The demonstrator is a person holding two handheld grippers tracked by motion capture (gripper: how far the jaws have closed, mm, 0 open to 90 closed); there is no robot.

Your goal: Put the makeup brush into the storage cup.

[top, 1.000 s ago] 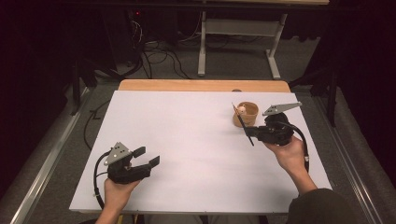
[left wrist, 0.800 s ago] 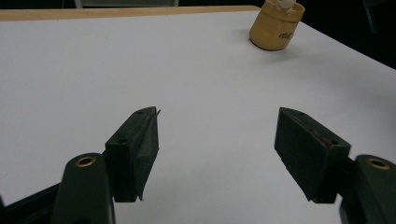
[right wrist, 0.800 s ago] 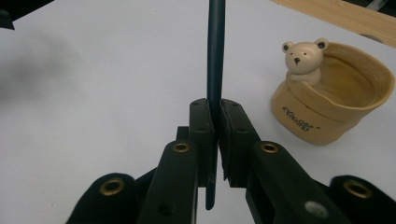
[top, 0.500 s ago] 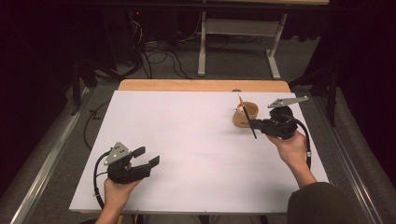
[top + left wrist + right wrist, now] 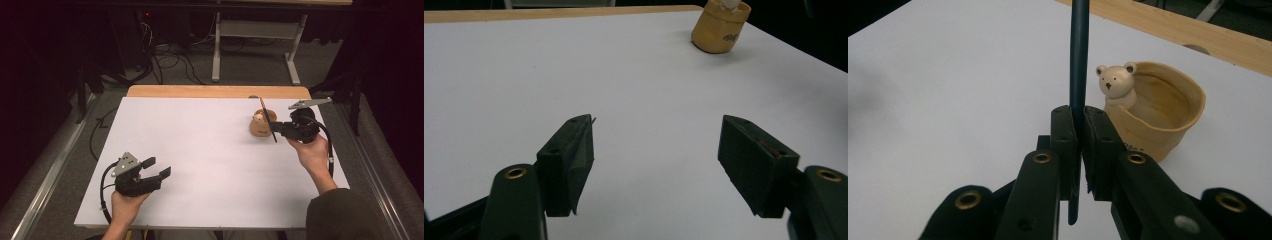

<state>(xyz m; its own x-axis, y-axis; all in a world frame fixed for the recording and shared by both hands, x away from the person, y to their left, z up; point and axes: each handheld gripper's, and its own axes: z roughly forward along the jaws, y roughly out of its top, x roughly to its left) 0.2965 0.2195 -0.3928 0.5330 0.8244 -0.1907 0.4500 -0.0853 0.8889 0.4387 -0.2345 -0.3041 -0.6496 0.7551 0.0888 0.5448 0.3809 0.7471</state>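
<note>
My right gripper (image 5: 1079, 150) is clenched on the pen (image 5: 1078, 60), held upright beside the bear pot (image 5: 1155, 110) near the bench's far-right corner, prob. for dropping in. Left gripper (image 5: 656, 155) released, idle near front-left.

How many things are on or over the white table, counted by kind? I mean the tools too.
Tools: 2, the left tool open and the right tool shut on the pen.
Pens: 1, the dark pen.
Cups: 1, the tan bear cup standing on the table.
Total: 4.
</note>
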